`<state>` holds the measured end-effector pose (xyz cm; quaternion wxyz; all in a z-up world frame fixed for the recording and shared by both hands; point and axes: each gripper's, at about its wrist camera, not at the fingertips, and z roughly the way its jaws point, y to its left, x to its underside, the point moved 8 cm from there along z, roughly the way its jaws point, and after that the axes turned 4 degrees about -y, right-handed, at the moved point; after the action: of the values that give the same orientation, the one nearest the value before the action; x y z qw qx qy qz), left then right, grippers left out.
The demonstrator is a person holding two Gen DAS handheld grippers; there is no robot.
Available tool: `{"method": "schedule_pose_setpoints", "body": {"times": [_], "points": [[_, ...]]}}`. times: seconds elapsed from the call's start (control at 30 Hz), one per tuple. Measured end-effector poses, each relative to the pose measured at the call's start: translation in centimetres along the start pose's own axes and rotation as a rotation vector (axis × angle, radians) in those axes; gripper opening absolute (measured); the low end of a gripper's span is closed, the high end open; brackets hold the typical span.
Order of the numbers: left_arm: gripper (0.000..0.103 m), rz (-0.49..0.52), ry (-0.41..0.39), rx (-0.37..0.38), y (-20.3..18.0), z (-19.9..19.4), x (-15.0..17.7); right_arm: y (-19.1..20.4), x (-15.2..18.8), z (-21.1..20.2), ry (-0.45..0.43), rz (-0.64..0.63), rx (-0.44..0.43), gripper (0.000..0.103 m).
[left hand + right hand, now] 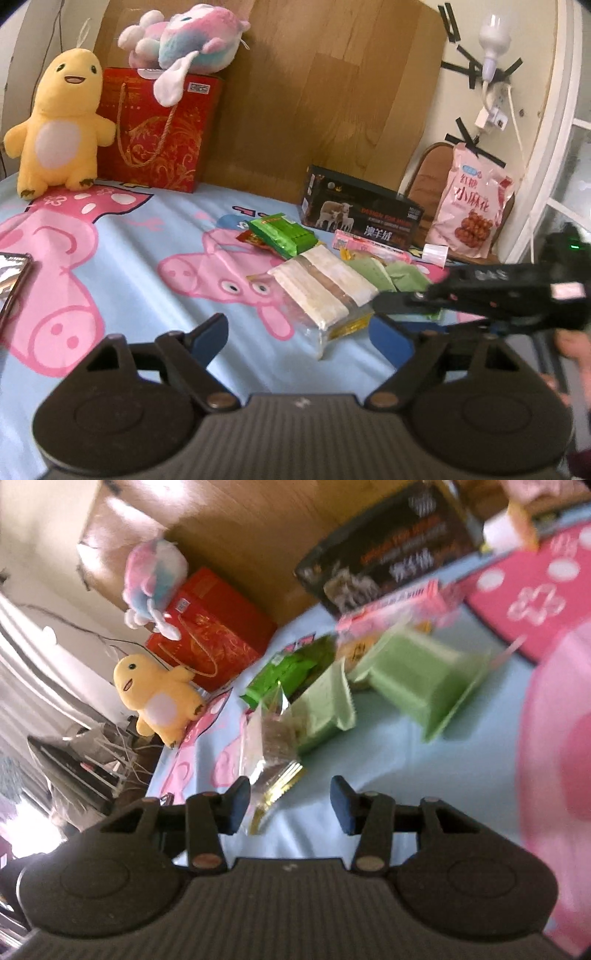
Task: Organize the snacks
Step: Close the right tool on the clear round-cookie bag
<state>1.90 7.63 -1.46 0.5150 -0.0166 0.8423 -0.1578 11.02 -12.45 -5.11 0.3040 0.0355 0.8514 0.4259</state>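
Two grippers work over a light-blue bed sheet (pixel 140 236) with pink cartoon pigs; the left gripper (pixel 299 336) has its jaws wide apart with nothing between them, only sheet, and the clear cracker packet (pixel 325 291) lies just in front of its right finger; the right gripper (pixel 290 805) has its jaws half closed, and the gold-edged end of this same packet (pixel 275 760) lies between them, beside the left pad, but I cannot tell if the pads press it. The packet is long and flat; in the left wrist view its long axis runs from the near gold end up and to the left, away from the camera. Beyond it lie pale green wrappers (pixel 384 275), a bright green packet (pixel 284 234) and a pink packet (pixel 369 245), all close together; behind them a black box (pixel 362 214), and further left a red gift bag (pixel 155 133) and a yellow plush toy (pixel 59 125).
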Motion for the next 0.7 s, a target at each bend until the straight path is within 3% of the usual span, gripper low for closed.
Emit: {"method": "schedule_pose_setpoints", "body": {"times": [0.17,0.23,0.37,0.57,0.7], "points": [[0.087,-0.009,0.009,0.025,0.9,-0.6,0.8,0.9,0.0,2.0,0.028,0.063,-0.028,0.050],[0.087,-0.018,0.013,0.029,1.2,-0.6,1.1,1.3,0.2,2.4,0.050,0.079,-0.037,0.036],[0.087,-0.033,0.006,0.035,1.8,-0.8,1.3,1.7,-0.3,1.7,0.029,0.006,0.009,0.031],[0.089,-0.058,-0.016,0.056,2.1,-1.2,1.1,4.0,-1.3,-1.0,-0.062,-0.312,0.122,0.028],[0.089,-0.077,-0.031,0.059,2.6,-1.8,0.8,6.5,0.1,-1.1,-0.066,-0.665,0.206,0.028]]}}
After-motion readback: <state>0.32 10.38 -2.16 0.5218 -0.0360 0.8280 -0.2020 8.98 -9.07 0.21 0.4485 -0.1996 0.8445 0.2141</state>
